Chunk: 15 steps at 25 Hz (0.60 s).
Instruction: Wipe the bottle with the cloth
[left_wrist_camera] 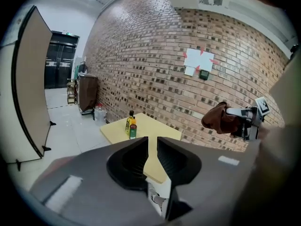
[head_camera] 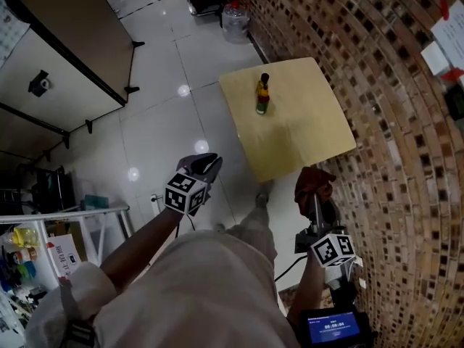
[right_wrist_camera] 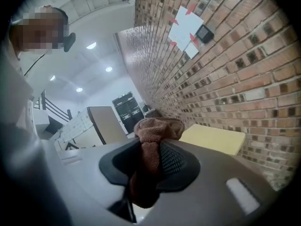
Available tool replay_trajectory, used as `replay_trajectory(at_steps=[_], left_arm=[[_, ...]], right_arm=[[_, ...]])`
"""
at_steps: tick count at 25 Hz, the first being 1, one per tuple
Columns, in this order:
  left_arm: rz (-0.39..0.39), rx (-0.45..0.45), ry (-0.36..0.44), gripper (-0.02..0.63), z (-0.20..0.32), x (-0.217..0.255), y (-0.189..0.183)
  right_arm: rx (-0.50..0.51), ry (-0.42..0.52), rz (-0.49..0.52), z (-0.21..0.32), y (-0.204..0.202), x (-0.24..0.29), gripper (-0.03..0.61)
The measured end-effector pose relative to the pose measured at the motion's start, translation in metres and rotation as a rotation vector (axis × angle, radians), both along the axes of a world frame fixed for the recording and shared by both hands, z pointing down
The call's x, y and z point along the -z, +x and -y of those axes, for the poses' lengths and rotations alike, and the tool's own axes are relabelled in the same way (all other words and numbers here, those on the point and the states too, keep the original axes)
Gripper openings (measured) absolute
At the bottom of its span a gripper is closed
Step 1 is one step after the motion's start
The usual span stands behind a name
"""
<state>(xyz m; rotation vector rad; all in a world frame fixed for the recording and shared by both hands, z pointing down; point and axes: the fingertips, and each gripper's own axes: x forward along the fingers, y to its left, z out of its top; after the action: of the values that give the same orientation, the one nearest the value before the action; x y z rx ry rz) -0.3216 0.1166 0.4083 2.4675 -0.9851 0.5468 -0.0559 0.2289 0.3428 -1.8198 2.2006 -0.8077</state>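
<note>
A yellow bottle (head_camera: pixel 262 94) with a dark cap stands near the far side of the small yellow table (head_camera: pixel 304 133); a smaller green bottle (left_wrist_camera: pixel 133 131) seems to stand right against it. My left gripper (head_camera: pixel 206 167) hovers over the floor short of the table. Its jaws (left_wrist_camera: pixel 153 142) stand a narrow gap apart, open, with nothing between them. My right gripper (head_camera: pixel 313 187) is at the table's near corner, shut on a bunched brown cloth (right_wrist_camera: pixel 155 131). The cloth (left_wrist_camera: pixel 221 119) sticks out past the fingertips. Both grippers are well short of the bottle.
A brick wall (head_camera: pixel 391 122) runs along the table's right side, with papers (left_wrist_camera: pixel 197 62) pinned on it. A water jug (head_camera: pixel 235 20) sits on the floor beyond the table. A brown partition board (head_camera: pixel 80 27) and shelving (head_camera: pixel 58 223) stand at the left.
</note>
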Motion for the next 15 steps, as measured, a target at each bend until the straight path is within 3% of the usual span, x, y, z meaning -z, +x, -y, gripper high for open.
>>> replay_trajectory(at_steps=[5,10,15], left_arm=[[0.05,0.045,-0.029,0.087,0.053,-0.003,0.033],[0.093,0.014,-0.117,0.118,0.099,-0.012,0.088],[0.227,0.001,-0.177,0.147,0.162,-0.067,0.139]], right_arm=[[0.063,-0.016,0.002,0.059,0.024,-0.006,0.098],[0.133,-0.034,0.058,0.104,0.05,-0.011,0.098],[0.241,-0.082,0.047,0.16,0.081,-0.031,0.098]])
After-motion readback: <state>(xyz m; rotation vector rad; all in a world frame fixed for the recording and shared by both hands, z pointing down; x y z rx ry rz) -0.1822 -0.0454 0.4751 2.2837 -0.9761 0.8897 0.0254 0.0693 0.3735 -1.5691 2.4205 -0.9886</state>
